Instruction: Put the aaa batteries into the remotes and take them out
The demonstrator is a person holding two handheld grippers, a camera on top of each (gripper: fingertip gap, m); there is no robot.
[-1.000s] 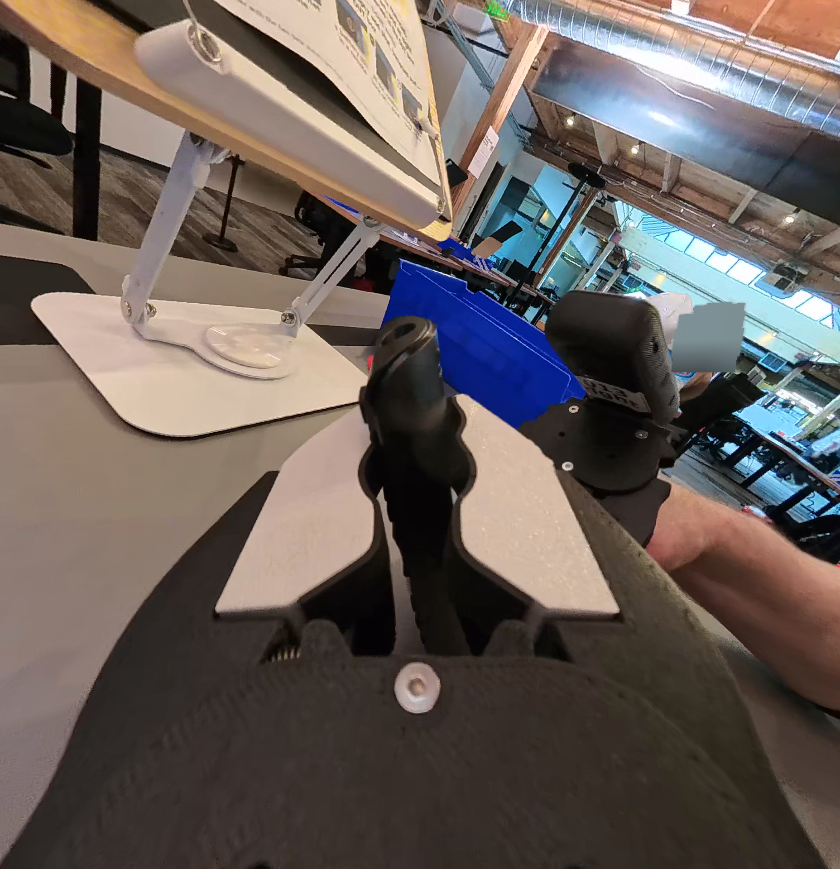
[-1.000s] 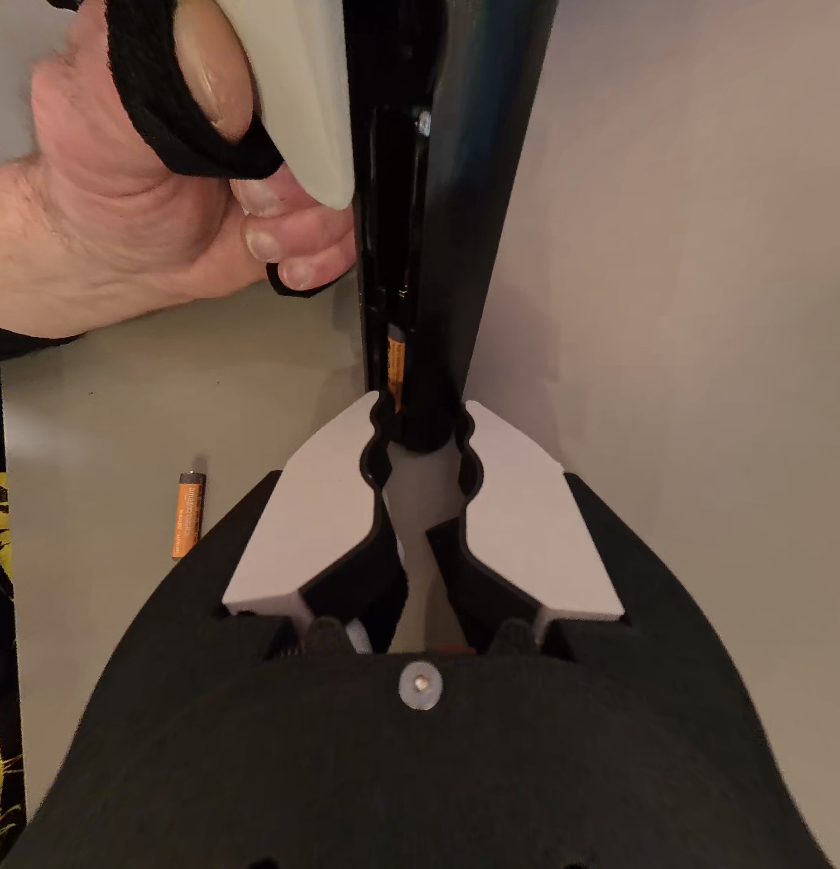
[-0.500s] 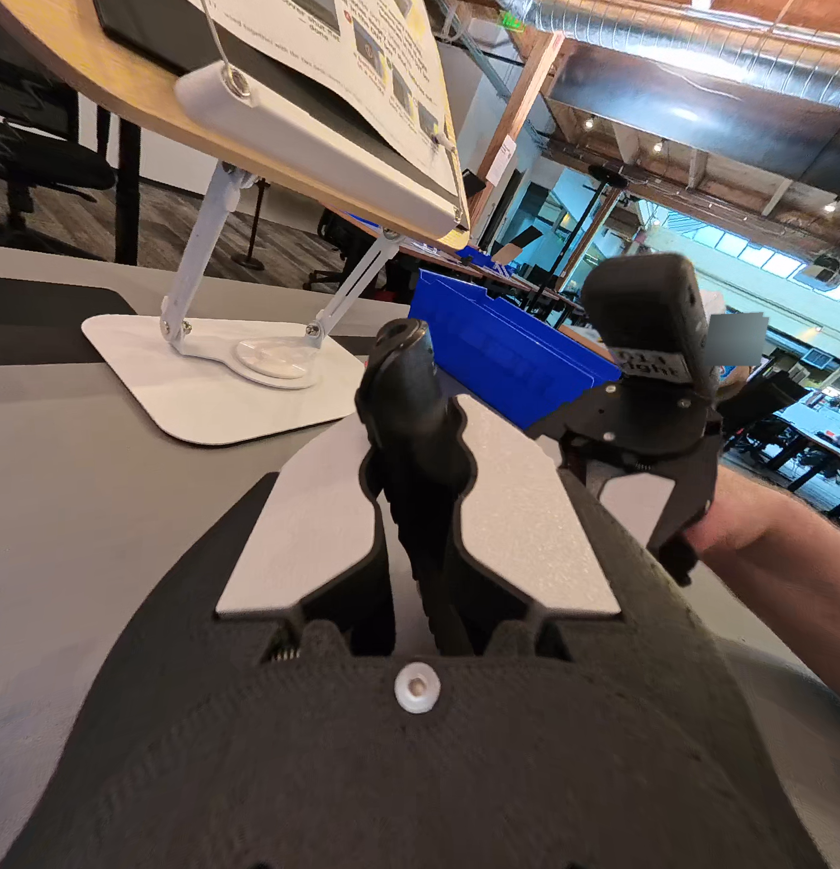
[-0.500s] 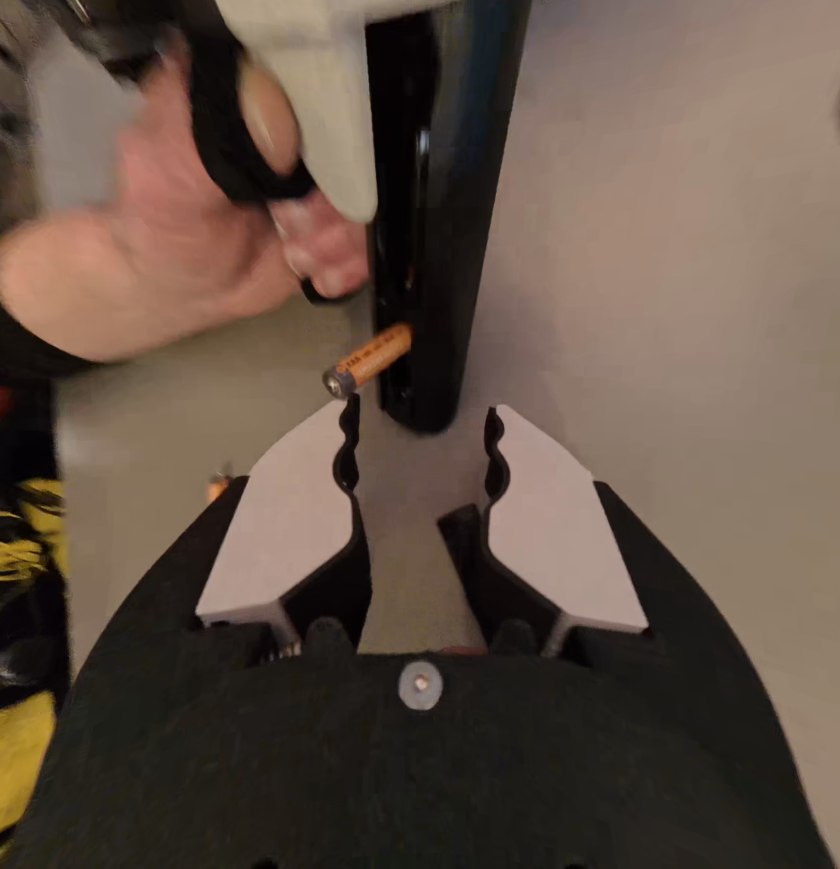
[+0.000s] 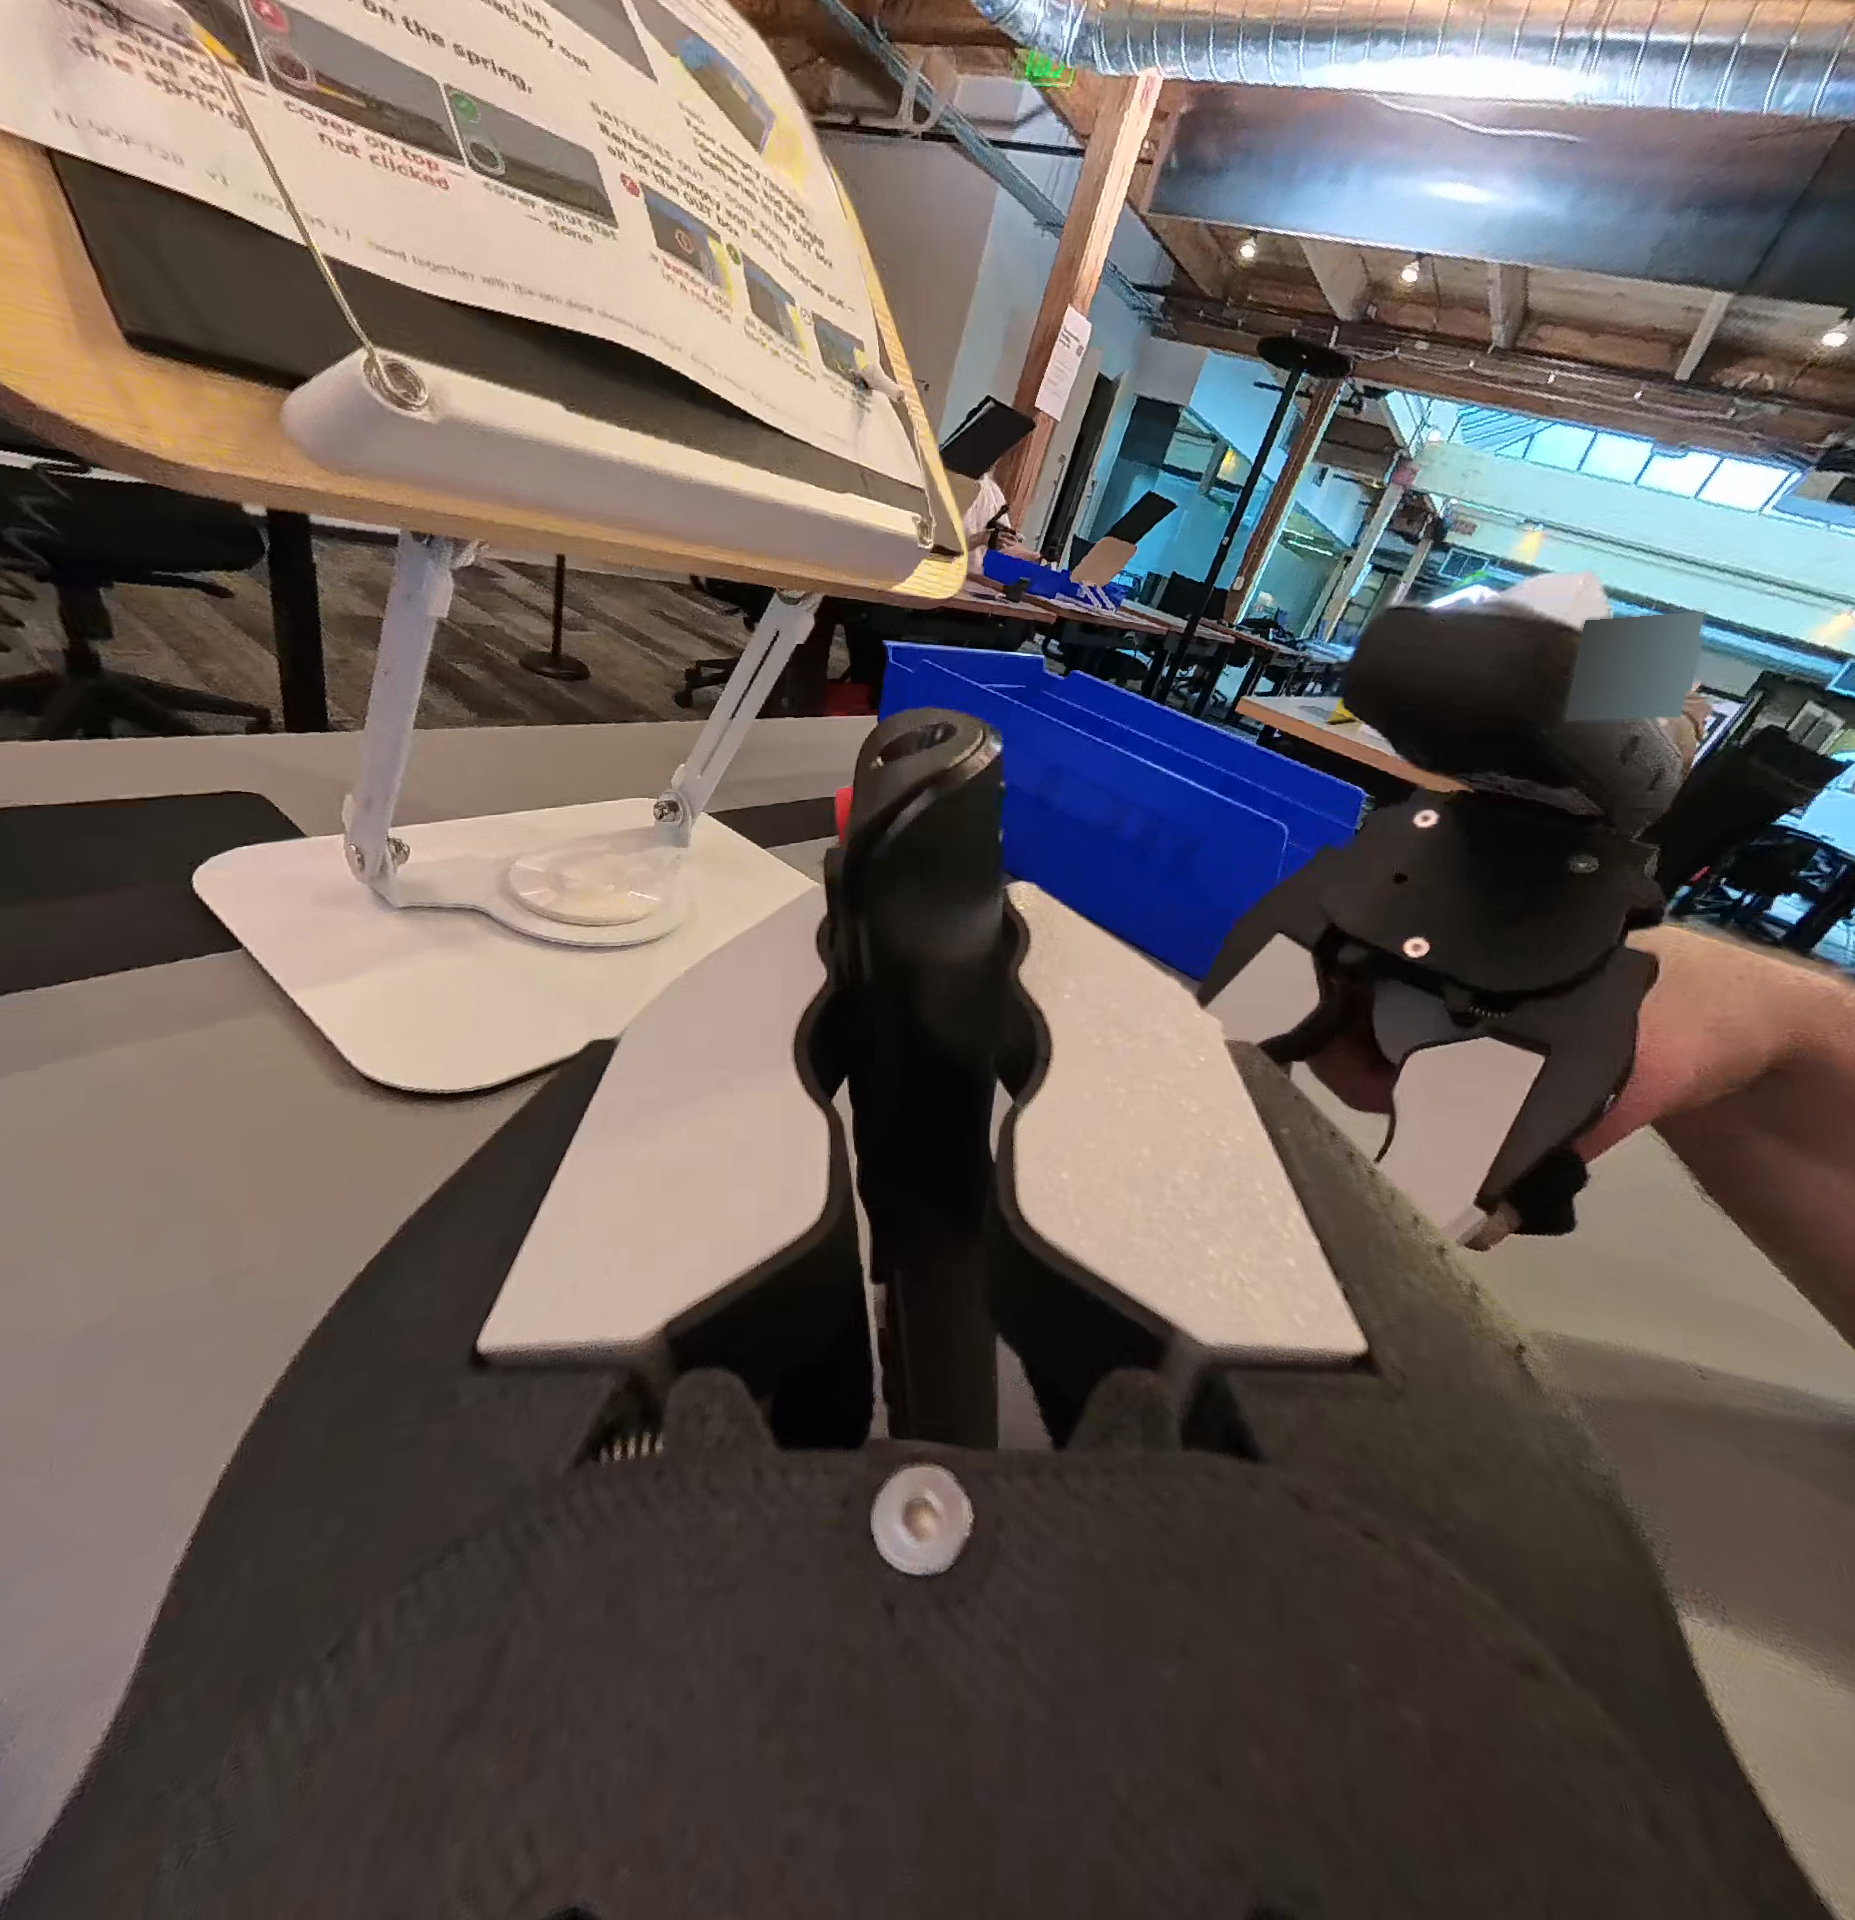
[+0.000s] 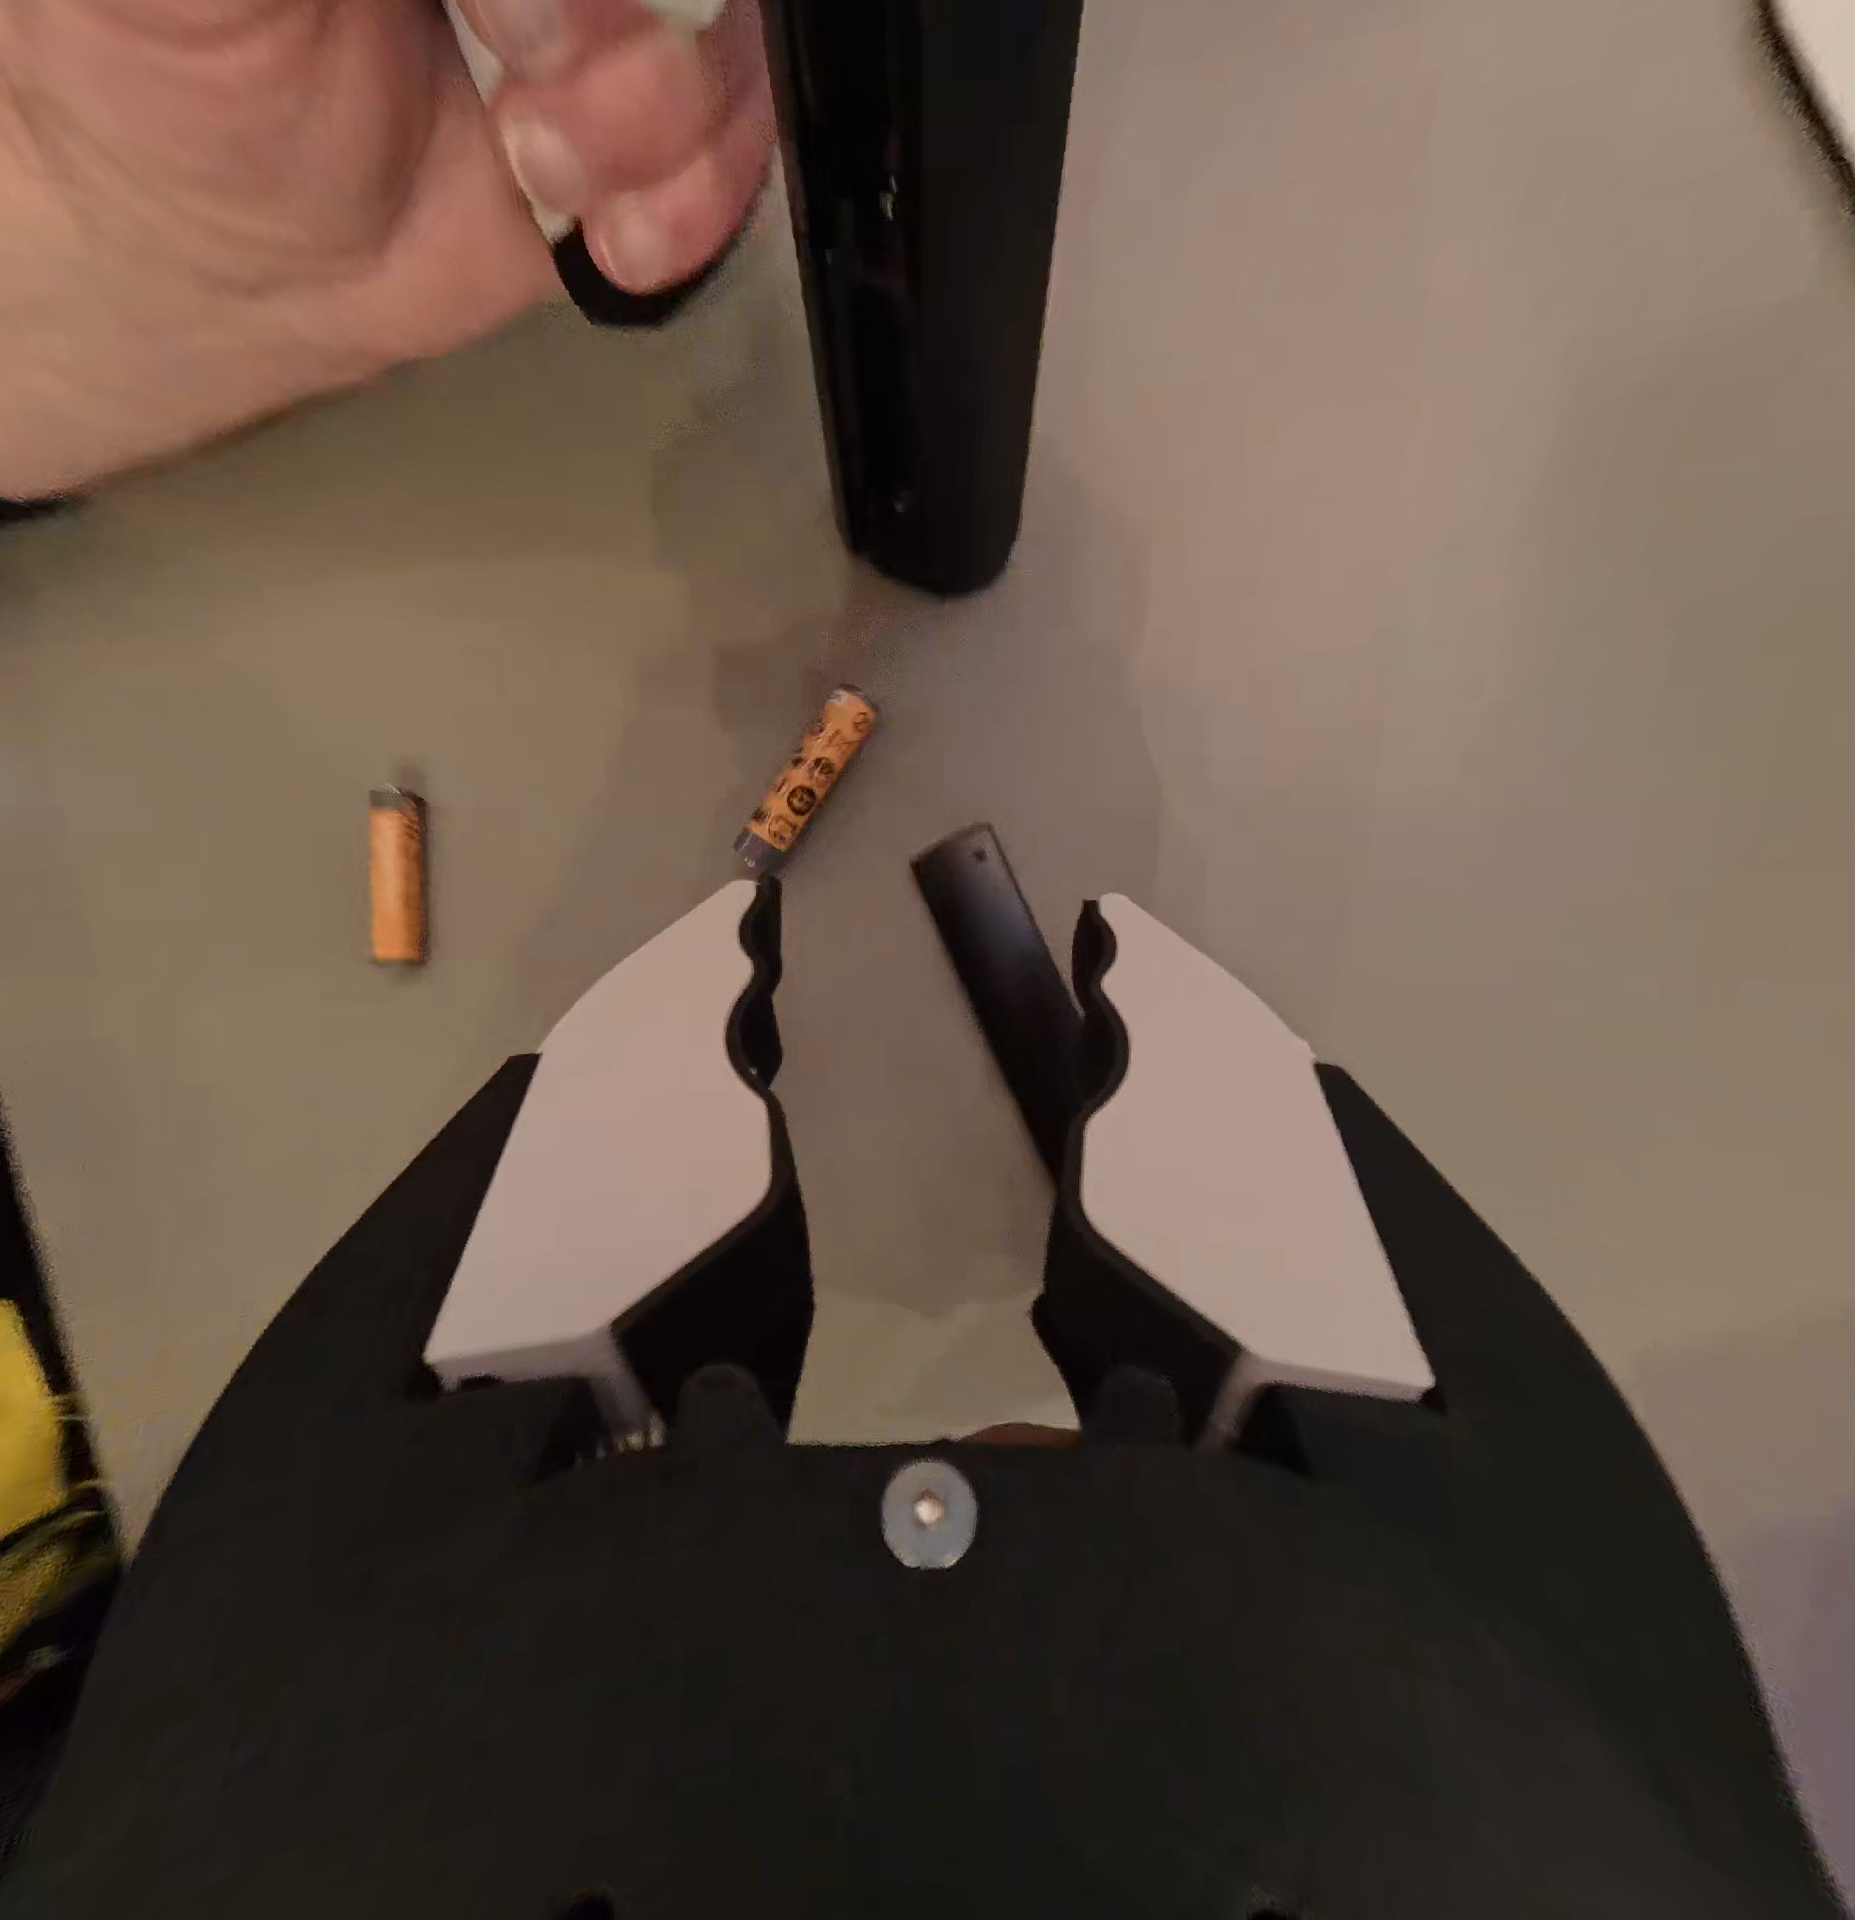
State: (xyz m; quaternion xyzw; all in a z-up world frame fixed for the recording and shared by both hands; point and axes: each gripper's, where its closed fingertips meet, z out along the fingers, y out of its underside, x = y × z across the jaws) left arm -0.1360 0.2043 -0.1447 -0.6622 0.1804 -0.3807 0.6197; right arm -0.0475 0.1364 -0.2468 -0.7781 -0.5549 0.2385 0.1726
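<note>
My left gripper (image 5: pixel 918 997) is shut on a black remote (image 5: pixel 928 935) and holds it on end above the grey table. In the right wrist view the same remote (image 6: pixel 918 270) hangs from above with its battery bay open. My right gripper (image 6: pixel 928 909) is open and empty over the table. An orange AAA battery (image 6: pixel 807 781) lies just ahead of its left fingertip. A second orange battery (image 6: pixel 397 875) lies farther left. A black battery cover (image 6: pixel 1001 987) lies on the table between the fingers, by the right one. The right gripper also shows in the left wrist view (image 5: pixel 1422 1049).
A white stand (image 5: pixel 455 935) holding a tilted board with an instruction sheet (image 5: pixel 466 156) stands at the back left. A blue bin (image 5: pixel 1131 821) sits behind the remote. A hand (image 6: pixel 279 229) holds the left gripper. A yellow and black item (image 6: pixel 9 1455) lies at the left edge. About 15 cm separates my left fingertips from my right.
The battery came out of the remote's bay and dropped onto the table. My right gripper opened and pulled back from the remote. The black cover now shows between its fingers.
</note>
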